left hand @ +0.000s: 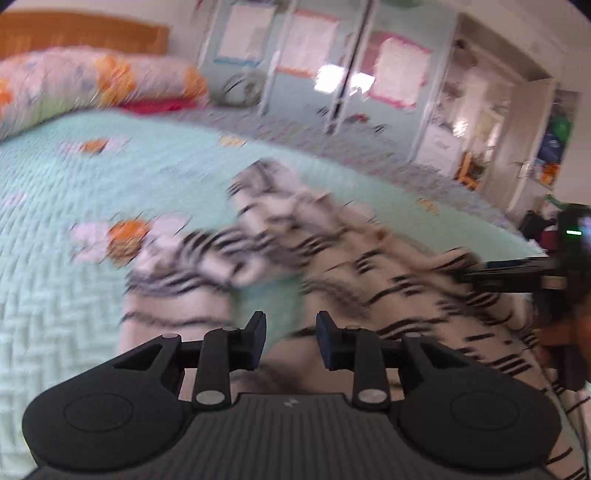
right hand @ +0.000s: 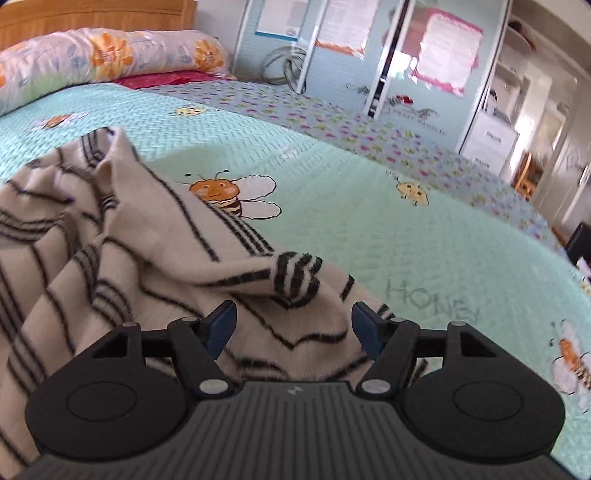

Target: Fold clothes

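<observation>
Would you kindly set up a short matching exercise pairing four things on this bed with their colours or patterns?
Things:
1. sweater
2. pillow
3. bedspread
4. headboard

Descriptions:
A. mint green with cartoon bees
B. cream with black stripes
C. orange-brown wood
D. floral print with orange flowers

Pairs: 1-B, 2-D, 3-A, 4-C
</observation>
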A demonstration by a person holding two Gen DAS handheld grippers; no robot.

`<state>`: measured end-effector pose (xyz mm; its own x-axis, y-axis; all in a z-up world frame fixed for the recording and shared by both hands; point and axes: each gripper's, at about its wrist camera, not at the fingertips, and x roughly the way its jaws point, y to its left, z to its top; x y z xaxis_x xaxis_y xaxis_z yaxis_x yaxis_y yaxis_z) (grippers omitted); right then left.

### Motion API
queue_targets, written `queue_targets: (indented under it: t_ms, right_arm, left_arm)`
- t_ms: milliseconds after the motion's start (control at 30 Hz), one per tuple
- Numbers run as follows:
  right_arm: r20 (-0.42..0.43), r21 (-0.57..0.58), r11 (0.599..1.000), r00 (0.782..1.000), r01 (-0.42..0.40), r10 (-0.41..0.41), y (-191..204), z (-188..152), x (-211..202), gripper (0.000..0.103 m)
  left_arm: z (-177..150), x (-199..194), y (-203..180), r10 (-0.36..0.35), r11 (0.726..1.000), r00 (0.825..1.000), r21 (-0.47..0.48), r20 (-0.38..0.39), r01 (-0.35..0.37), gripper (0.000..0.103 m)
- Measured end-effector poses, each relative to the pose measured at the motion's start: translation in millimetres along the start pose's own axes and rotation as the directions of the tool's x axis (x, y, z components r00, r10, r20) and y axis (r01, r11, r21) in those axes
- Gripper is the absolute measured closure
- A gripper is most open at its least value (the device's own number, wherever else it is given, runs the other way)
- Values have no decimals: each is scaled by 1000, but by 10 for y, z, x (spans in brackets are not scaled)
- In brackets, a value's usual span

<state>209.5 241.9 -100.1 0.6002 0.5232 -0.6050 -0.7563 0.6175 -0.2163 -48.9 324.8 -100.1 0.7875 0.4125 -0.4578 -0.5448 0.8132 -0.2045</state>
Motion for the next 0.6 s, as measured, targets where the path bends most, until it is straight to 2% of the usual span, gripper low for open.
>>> queue_targets:
  t_ms: [67,133,167,200,233,300,367,433,500,567,600]
  right_arm:
    - [-39,-39,999,999,29,-31,27,17,178,34]
    - [-78,-52,998,996,47,-51,37,23,331,40]
    - [-94,-31,999,995,41,-44,11,44,374,71]
    - [-105,-15,999,994,39,-40,-24,91,395,97]
    - [-100,-28,998,993,61,-63,-40,167,408,97]
    - [-54,-103,983,986,155,-161,-59,365,432,98]
    - [-7,-171,948,962,269,-274,-200,654,507,98]
    - [25,-184,910,927,372,-374,-373,961,621,98]
    - [46,-181,866,884,466,-466,-540,1230,752,98]
    - [53,-183,817,836,546,-547,-649,1319,915,96]
    - [54,-197,802,823,565,-566,-663,1281,985,87]
  left_arm:
    - [62,56,-101,-21,999,999,37,40,19,60]
    - [125,162,-69,-27,999,999,18,41,26,59]
    - [158,200,9,-33,999,999,-19,33,33,59]
    - [195,222,113,-46,997,998,-59,32,48,59]
    - [227,226,211,-51,995,998,-89,36,54,59]
    - [285,230,375,-49,991,997,-125,54,55,59]
    - [318,253,479,-24,992,996,-125,87,35,59]
    - [319,309,551,19,992,994,-127,106,-6,59]
    - [292,377,630,27,985,996,-171,86,-12,59]
    - [250,392,621,28,987,997,-159,71,-17,59]
    - [228,397,610,29,989,997,-149,65,-19,59]
